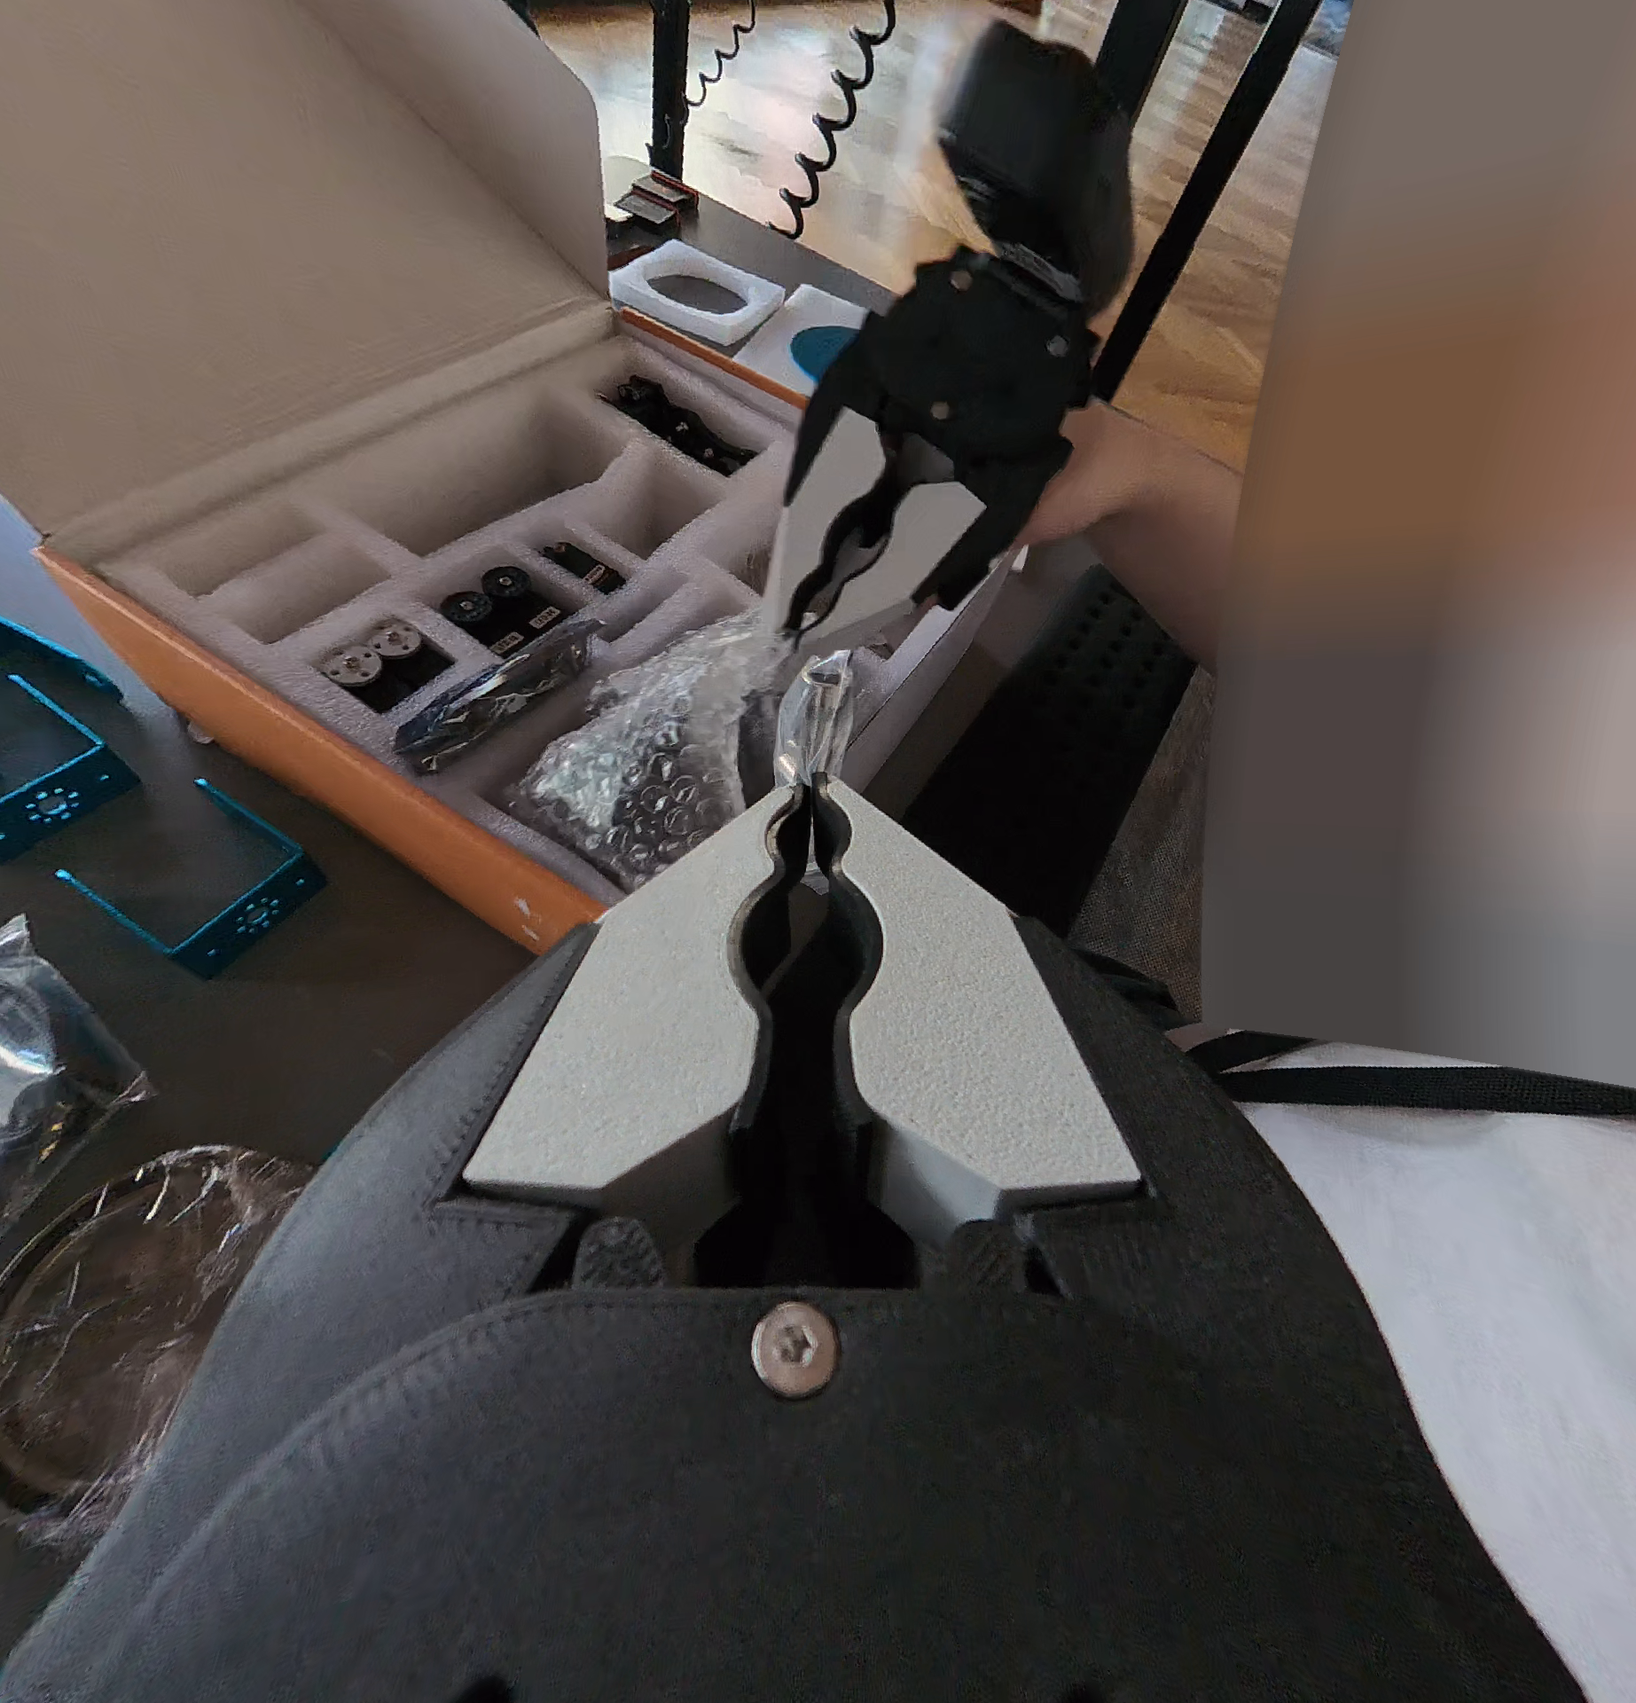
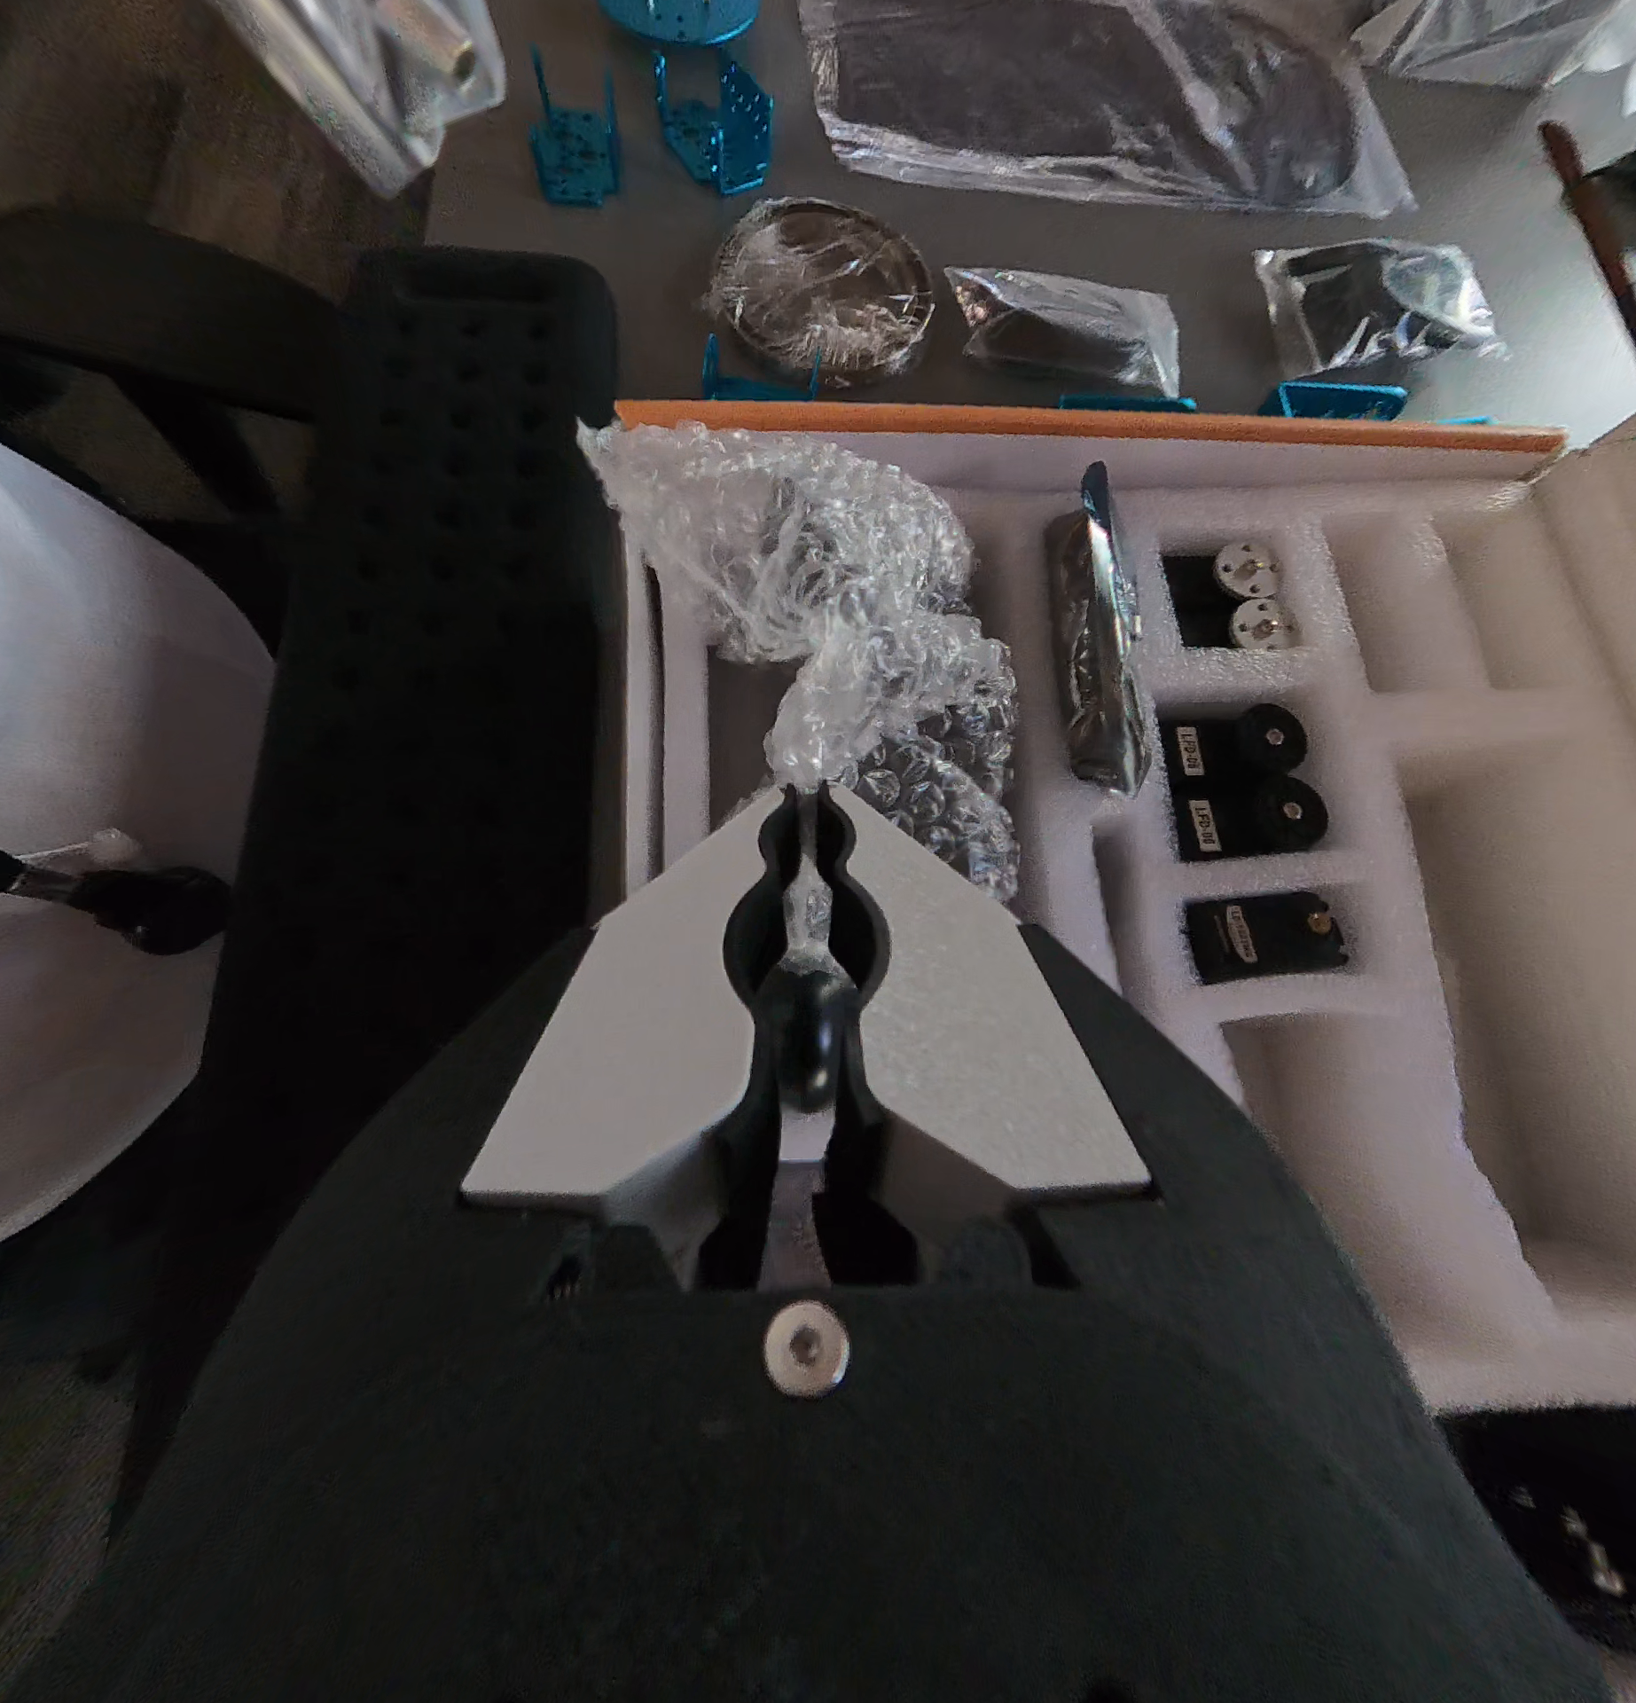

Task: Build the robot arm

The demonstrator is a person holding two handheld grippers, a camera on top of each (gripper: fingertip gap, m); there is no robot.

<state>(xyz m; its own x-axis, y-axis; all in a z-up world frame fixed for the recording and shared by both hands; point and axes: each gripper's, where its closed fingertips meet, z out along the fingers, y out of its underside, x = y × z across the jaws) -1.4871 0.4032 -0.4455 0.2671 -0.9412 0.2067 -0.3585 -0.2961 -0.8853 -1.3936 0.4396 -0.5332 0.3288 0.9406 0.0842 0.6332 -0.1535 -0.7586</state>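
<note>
An open orange box (image 1: pixel 335 746) with a white foam insert (image 2: pixel 1403 719) holds a bundle of bubble wrap (image 2: pixel 795 571) around something dark. My right gripper (image 2: pixel 809 792) is shut on a twisted end of the bubble wrap. It also shows in the left wrist view (image 1: pixel 800 627), pinching the bubble wrap (image 1: pixel 648 765) from above. My left gripper (image 1: pixel 812 783) is shut on a small clear plastic strip (image 1: pixel 818 710) that stands up from its tips, just below the right gripper and close to the wrap.
The foam pockets hold black servos (image 2: pixel 1256 783), two silver-capped ones (image 2: pixel 1247 590) and a foil bag (image 2: pixel 1104 645). Blue metal brackets (image 1: pixel 215 885), a wrapped round disc (image 2: pixel 828 295) and plastic bags (image 2: pixel 1072 322) lie on the dark table. A black chair armrest (image 2: pixel 445 645) flanks the box. Spacing between my two grippers at the tips: around 15 centimetres. The wrapped round disc (image 2: pixel 828 295) is about equally far from each gripper, around 25 centimetres. It is also in sight in the left wrist view (image 1: pixel 177 1296).
</note>
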